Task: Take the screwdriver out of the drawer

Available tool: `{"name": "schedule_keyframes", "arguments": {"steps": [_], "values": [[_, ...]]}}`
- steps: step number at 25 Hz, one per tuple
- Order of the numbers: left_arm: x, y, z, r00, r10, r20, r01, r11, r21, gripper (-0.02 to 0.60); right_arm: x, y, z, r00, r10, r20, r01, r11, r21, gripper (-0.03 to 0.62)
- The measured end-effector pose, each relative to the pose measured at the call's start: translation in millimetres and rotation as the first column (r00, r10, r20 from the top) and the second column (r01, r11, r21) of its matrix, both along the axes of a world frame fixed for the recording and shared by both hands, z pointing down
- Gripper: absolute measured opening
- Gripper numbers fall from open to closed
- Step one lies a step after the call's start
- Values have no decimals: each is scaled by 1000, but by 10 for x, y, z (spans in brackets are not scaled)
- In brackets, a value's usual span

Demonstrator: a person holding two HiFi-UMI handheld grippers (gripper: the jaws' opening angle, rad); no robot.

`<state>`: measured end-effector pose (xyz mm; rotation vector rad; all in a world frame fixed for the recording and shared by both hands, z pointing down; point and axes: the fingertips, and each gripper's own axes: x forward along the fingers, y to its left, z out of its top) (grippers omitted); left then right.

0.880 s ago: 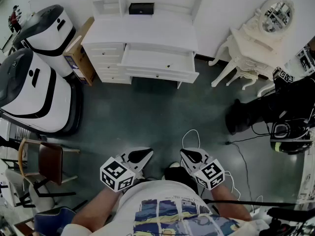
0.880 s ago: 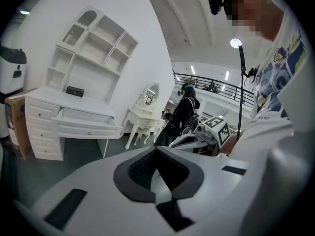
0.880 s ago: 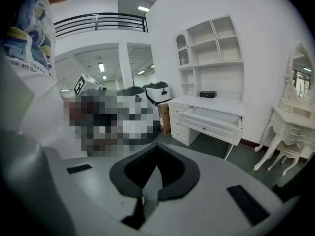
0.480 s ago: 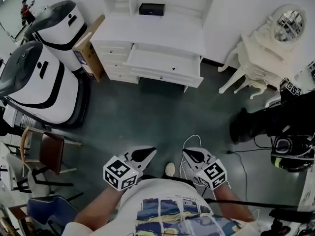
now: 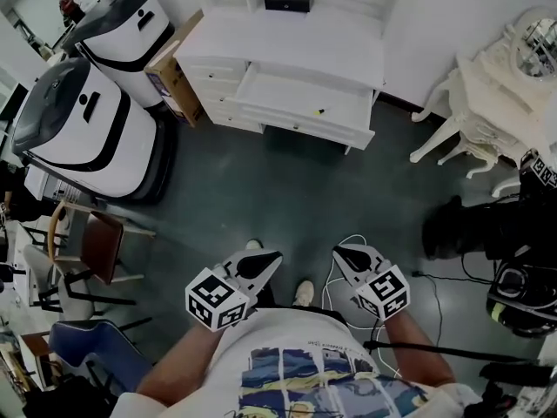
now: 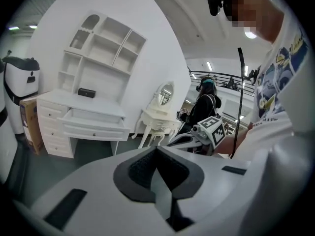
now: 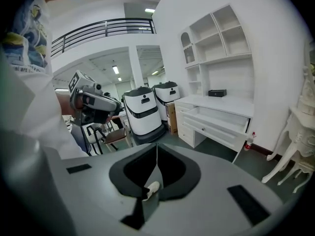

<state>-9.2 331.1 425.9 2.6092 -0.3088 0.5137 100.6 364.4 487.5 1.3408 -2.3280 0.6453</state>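
Note:
A white desk (image 5: 287, 46) stands across the floor with its wide drawer (image 5: 300, 103) pulled open. In the drawer lies a small yellow thing (image 5: 319, 111), too small to tell whether it is the screwdriver. Both grippers are held close to my body, far from the desk. My left gripper (image 5: 264, 259) is shut with nothing in it, its jaws (image 6: 156, 149) meeting. The right gripper (image 5: 342, 252) is also shut and empty (image 7: 156, 146). The open drawer shows in the left gripper view (image 6: 93, 118) and in the right gripper view (image 7: 221, 117).
Two big white-and-black machines (image 5: 83, 129) and a cardboard box (image 5: 174, 68) stand left of the desk. A chair (image 5: 96, 246) is at my left. A white dressing table (image 5: 496, 85) and black gear (image 5: 513, 233) fill the right. A white cable (image 5: 339, 244) lies by my feet.
The desk has slid right and up in the head view as I walk, and the yellow thing in the drawer now shows. Both grippers keep their place by my body, still shut.

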Motion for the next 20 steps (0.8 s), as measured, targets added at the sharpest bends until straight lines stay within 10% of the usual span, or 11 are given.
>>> {"name": "schedule_keyframes", "arguments": {"steps": [12, 20], "values": [[186, -1336, -83, 996, 62, -71, -60, 998, 36, 15, 308, -1270, 86, 985, 168, 38, -166, 984, -59, 28], [-114, -2282, 12, 990, 132, -55, -129, 990, 57, 15, 734, -2517, 386, 929, 365, 60, -351, 920, -175, 29]]}}
